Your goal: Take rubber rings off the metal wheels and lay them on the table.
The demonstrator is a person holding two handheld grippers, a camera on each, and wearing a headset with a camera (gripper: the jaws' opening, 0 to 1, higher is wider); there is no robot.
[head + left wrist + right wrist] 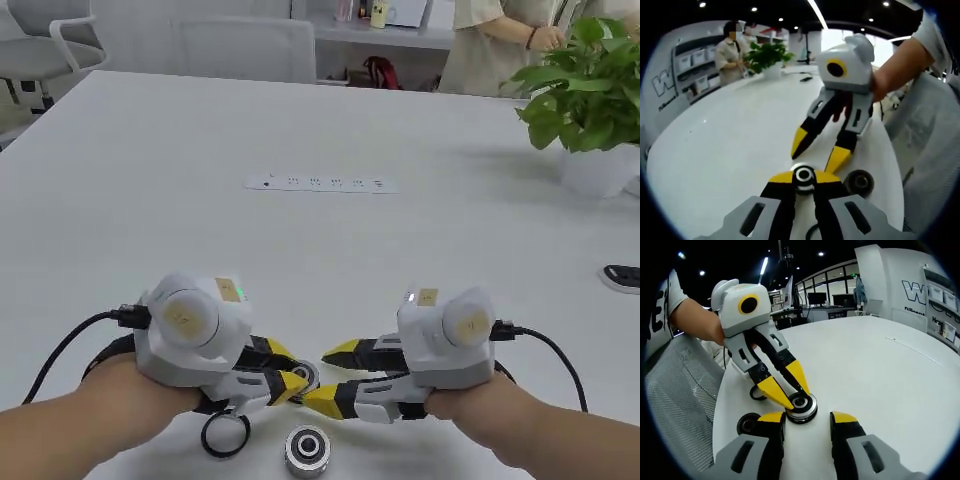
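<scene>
Metal glints on the small round wheel [802, 407] that my left fingers [782, 178] pinch from both sides, their yellow tips pressed against its rim, down at the smooth white desk [330, 250]. A dark band circles the wheel's bright edge and its hub is black. I cannot tell whether that band is rubber or shadow. My right fingers [842, 419] are spread wide and hold nothing, with the pinched wheel just ahead of the gap between them. Whether the nearer tip touches the wheel I cannot tell. Just beside my left fingers a second wheel [307, 450] lies flat, a grooved silver rim round a dark centre. Behind those fingers, under their grey body, a thin black rubber ring [225, 435] lies loose on the desk, its far arc hidden by the housing.
</scene>
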